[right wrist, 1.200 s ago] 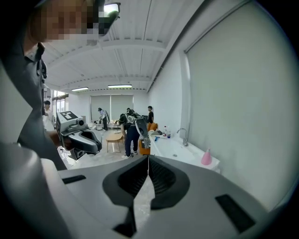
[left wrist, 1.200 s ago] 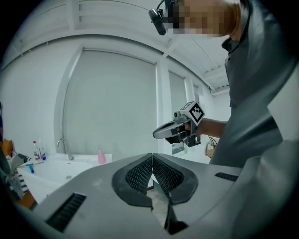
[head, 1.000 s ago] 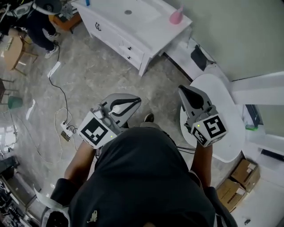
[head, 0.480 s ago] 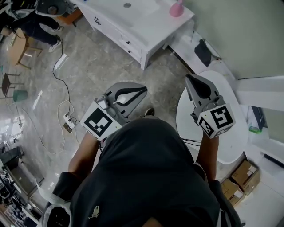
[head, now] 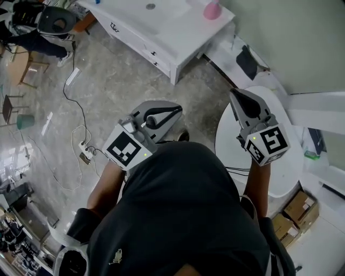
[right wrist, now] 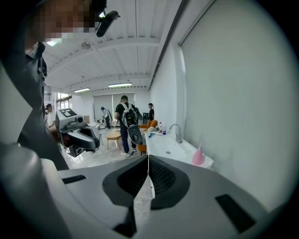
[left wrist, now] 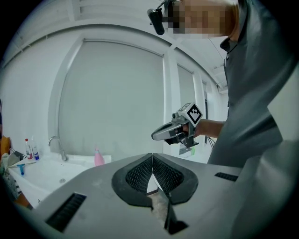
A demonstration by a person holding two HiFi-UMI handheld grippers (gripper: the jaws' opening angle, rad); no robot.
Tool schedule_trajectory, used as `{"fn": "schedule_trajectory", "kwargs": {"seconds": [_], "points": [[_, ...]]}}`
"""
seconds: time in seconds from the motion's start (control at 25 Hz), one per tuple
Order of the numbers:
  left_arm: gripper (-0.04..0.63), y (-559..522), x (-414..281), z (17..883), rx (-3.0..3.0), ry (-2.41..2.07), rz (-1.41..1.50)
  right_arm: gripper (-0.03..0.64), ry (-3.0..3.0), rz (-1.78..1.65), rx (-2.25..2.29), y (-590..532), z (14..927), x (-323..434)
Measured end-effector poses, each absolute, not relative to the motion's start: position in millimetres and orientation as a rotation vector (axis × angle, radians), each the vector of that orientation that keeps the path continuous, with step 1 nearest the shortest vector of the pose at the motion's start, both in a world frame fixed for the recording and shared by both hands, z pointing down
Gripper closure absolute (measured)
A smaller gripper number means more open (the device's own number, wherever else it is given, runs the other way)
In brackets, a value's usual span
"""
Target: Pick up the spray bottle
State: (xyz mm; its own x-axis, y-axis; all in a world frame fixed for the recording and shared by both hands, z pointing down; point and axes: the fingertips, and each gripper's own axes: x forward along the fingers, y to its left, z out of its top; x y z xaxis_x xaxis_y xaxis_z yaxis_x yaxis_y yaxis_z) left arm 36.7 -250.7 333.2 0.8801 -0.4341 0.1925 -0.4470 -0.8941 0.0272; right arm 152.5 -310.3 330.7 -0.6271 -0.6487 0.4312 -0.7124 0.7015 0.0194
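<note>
The pink spray bottle (head: 211,9) stands on the white sink counter (head: 161,29) at the top of the head view, against the wall. It also shows small and far off in the left gripper view as the bottle (left wrist: 98,158), and in the right gripper view as the bottle (right wrist: 198,154). My left gripper (head: 175,110) is held over the floor, shut and empty, well short of the counter. My right gripper (head: 233,92) is held above a round table's edge, also shut with nothing in it. Both point toward the counter.
A white round table (head: 280,161) lies under my right arm, with cardboard boxes (head: 294,213) beside it. A cable and power strip (head: 83,156) lie on the floor at left. A faucet (right wrist: 177,133) and small bottles stand on the counter. People stand beyond the counter (right wrist: 125,116).
Both grippers have moved forward, up and slightly right in the head view, with jaws still together. The counter and bottle now sit higher in the picture.
</note>
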Motion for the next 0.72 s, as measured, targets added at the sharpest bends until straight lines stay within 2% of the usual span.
{"fn": "schedule_trajectory", "kwargs": {"seconds": [0.72], "points": [[0.589, -351, -60, 330, 3.056, -0.464, 0.222, 0.607, -2.400, 0.227, 1.260, -381, 320, 61]]}}
